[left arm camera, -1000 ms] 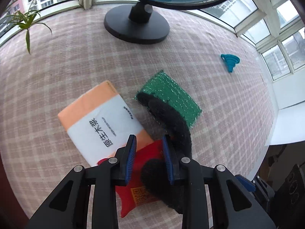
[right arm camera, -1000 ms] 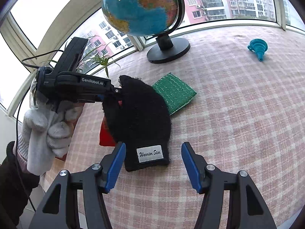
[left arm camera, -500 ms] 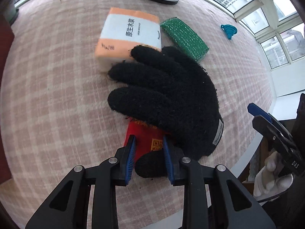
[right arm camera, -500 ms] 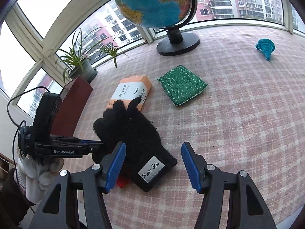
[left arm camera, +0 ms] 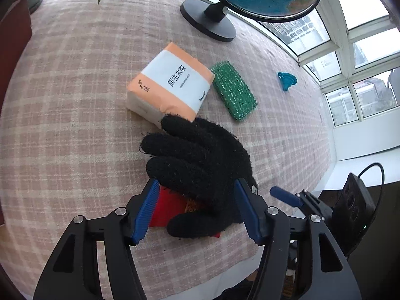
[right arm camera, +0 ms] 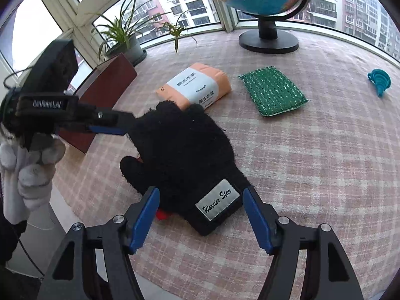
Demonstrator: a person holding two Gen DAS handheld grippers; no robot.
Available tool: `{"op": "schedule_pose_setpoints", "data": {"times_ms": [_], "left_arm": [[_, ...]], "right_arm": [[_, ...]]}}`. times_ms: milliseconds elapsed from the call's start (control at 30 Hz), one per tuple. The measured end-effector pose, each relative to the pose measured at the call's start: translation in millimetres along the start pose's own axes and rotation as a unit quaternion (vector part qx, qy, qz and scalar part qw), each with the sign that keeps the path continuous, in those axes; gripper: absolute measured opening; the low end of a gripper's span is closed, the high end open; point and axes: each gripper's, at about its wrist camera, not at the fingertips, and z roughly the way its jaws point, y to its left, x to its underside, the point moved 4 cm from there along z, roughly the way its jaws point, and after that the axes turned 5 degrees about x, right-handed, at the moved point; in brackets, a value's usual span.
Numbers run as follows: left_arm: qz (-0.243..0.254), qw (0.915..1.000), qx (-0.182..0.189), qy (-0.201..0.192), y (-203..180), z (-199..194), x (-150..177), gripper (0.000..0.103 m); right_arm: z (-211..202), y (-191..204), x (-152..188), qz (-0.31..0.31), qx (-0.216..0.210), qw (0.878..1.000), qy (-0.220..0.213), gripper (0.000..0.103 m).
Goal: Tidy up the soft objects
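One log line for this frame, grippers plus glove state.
left gripper: open, straddling black glove | right gripper: open | glove: flat on red packet, fingertips touching tissue pack

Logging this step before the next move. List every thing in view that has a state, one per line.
left hand-held gripper: open, holds nothing
right hand-held gripper: open, holds nothing
black glove: lying flat, partly over the red item, fingertips against the tissue pack
red item: mostly covered by the glove
tissue pack: sealed, lying on the tablecloth
green sponge: flat, apart from the glove
blue funnel: on its side
globe: upright on its stand
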Motion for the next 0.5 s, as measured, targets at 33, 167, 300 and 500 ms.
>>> {"op": "schedule_pose_setpoints", "data": {"times_ms": [33, 167, 300, 500], "left_arm": [[-0.002, 1.0000, -0.001, -0.001, -1, 2, -3, 0.062], [0.010, 0.9999, -0.009, -0.004, -15, 12, -13, 0.061], [0.028, 0.9995, -0.012, -0.003, -30, 20, -19, 0.061], [0.051, 0.9982, -0.030, 0.009, -48, 40, -27, 0.054]], "right_arm": [[3, 4, 1, -0.012, 0.006, 1.000, 0.003, 0.065], [8, 8, 3, -0.029, 0.012, 1.000, 0.007, 0.065], [7, 2, 4, -0.026, 0.013, 1.000, 0.006, 0.065], [8, -7, 6, -0.023, 0.015, 1.000, 0.012, 0.066]]}}
